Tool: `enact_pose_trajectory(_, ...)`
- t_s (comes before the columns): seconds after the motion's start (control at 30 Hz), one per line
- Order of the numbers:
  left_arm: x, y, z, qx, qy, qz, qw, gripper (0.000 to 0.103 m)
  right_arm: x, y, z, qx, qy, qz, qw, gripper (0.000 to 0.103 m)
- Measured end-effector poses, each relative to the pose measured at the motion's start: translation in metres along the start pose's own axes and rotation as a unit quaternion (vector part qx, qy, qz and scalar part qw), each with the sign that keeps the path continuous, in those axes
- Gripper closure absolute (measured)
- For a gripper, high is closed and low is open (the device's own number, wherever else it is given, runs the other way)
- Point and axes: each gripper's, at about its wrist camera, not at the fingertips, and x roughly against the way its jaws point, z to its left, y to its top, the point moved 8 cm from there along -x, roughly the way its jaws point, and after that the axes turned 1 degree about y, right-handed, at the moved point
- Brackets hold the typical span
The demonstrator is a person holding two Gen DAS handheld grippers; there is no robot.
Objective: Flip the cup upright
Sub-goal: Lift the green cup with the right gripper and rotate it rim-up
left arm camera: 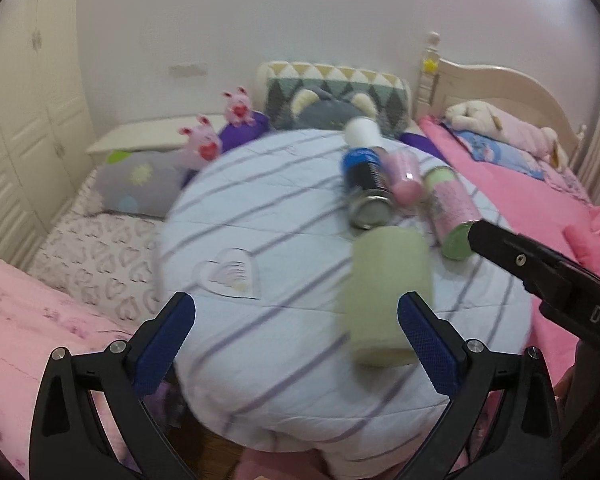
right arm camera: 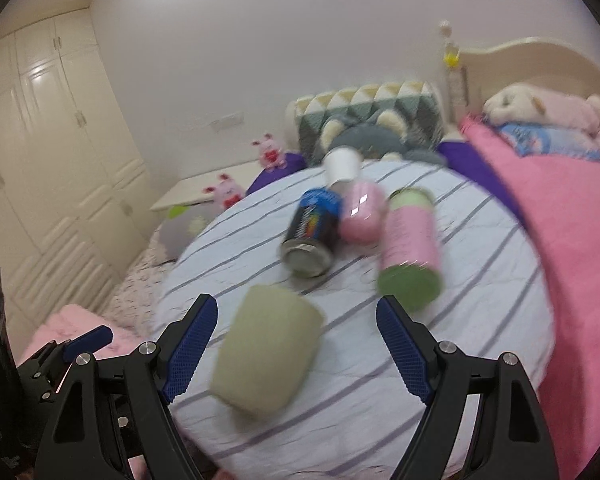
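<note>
A pale green cup (left arm camera: 386, 296) lies on its side on a round table covered in a light blue striped cloth (left arm camera: 268, 216). In the left wrist view it lies just inside the right finger of my open, empty left gripper (left arm camera: 296, 344). In the right wrist view the green cup (right arm camera: 266, 348) lies between the fingers of my open, empty right gripper (right arm camera: 296, 352), nearer its left finger. The views are blurred. The right gripper also shows in the left wrist view, at the right edge.
Behind the cup lie a dark blue can (right arm camera: 312, 236), a pink cup (right arm camera: 360, 216), a pink-and-green canister (right arm camera: 410, 248) and a white paper cup (right arm camera: 342, 168). A bed with pink blankets (right arm camera: 540, 200), pillows and plush toys surrounds the table. White wardrobes (right arm camera: 40, 160) stand left.
</note>
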Motion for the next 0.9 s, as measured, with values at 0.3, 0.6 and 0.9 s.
enact_pose_trajectory(0.3,-0.007,-0.005,0.025,0.007,-0.015,0.006,0.9998,0.000,-0.026,-0.017,0.024,-0.020,-0.007,0.048,0.999,0.020)
enact_pose_trajectory(0.6,-0.028,-0.009,0.026,0.001,-0.037,0.024,0.9990,0.000,-0.057,-0.022,0.020,-0.056,-0.024,0.094,0.994,0.020)
enact_pose_trajectory(0.9,-0.048,-0.014,0.017,-0.024,-0.064,0.047,0.9965,0.000,-0.089,-0.030,0.013,-0.078,-0.030,0.141,0.986,0.020)
